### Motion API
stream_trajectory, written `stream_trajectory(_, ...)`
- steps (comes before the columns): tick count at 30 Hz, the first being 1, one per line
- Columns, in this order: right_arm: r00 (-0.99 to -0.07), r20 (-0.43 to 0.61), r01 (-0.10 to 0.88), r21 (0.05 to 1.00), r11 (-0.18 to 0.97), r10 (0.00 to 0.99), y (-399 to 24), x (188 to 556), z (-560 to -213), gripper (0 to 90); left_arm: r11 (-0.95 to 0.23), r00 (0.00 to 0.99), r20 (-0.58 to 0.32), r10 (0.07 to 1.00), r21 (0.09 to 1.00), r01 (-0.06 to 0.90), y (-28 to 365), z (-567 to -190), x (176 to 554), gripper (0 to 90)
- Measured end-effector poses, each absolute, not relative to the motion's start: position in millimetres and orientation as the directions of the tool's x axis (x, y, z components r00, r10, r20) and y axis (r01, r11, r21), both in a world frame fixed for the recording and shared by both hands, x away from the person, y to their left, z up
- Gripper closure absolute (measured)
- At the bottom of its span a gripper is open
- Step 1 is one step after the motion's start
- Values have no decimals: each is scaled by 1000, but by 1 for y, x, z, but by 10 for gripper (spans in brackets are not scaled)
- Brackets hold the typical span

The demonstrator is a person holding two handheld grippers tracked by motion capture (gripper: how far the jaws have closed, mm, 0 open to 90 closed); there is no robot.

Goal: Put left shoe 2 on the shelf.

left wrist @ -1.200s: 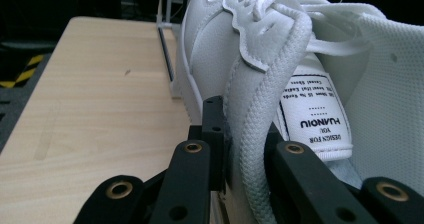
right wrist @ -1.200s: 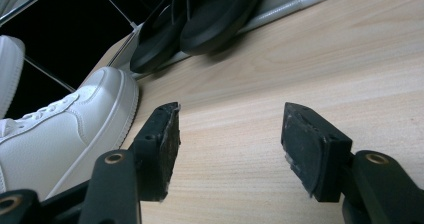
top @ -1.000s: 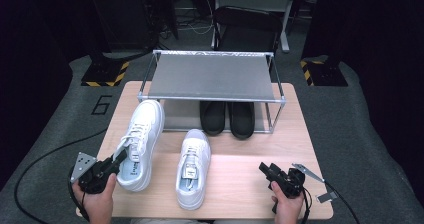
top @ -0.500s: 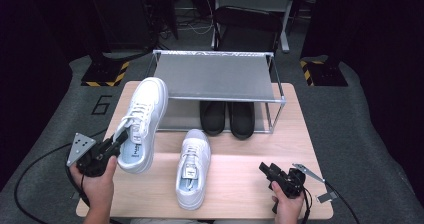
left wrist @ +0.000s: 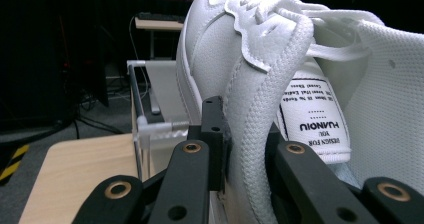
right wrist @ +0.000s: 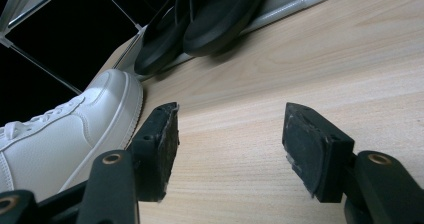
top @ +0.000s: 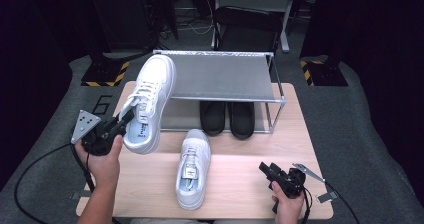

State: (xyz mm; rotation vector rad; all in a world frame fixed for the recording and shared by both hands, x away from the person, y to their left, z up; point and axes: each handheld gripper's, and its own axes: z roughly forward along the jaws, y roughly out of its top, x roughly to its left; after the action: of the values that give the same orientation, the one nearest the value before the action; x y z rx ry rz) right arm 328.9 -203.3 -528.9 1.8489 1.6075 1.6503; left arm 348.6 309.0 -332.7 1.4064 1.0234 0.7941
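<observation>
**Left gripper holds a white shoe in the air beside the rack**

The left gripper (top: 122, 121) clamps the collar of a white shoe (top: 149, 101), one jaw outside the heel wall and one inside the opening; the left gripper view shows the padded edge (left wrist: 250, 134) pinched between the black jaws. The shoe hangs clear of the table (top: 240, 184), toe pointing away and overlapping the front left corner of the metal rack (top: 225, 76). The second shoe (top: 192, 166) lies flat on the table, toe toward the rack. Black shoes (top: 227, 118) sit under the shelf. The right gripper (top: 272, 171) rests low near the table's right front, jaws apart with bare wood between them.
</observation>
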Motion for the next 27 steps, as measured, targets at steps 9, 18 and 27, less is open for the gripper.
stream_trajectory(9,-203,599,570,715,-404,774,-205,329,-530,391,53,399,-101,911,990,128,301,-325,358,815)
stream_trajectory(18,-198,601,573,712,-406,775,-205,330,-531,391,49,406,-104,908,988,144,296,-328,366,815)
stream_trajectory(27,-196,606,573,709,-411,771,-206,330,-531,392,53,428,-114,897,987,151,283,-325,380,814)
